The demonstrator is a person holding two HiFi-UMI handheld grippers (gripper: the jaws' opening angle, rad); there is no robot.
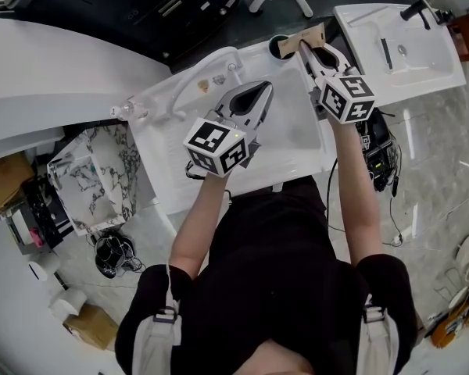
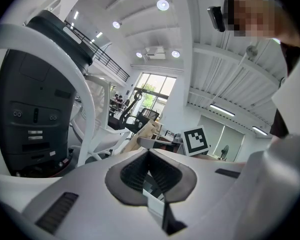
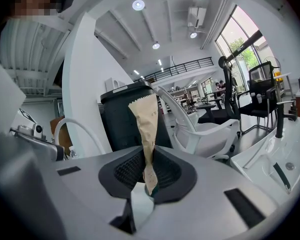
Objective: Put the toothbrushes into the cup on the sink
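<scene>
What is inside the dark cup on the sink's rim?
Only darkness shows inside the cup; the paper packet in the right gripper overlaps its edge, hiding that part.

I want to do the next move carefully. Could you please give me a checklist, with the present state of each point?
1. Right gripper shut firmly on the paper packet: ok.
2. Packet holds a toothbrush: cannot tell, the paper hides it.
3. Cup upright at the back of the sink: ok.
4. Packet over the cup's mouth: not ok; in the head view most of it shows to the cup's right.
5. Left gripper shut, empty, away from the cup: ok.
</scene>
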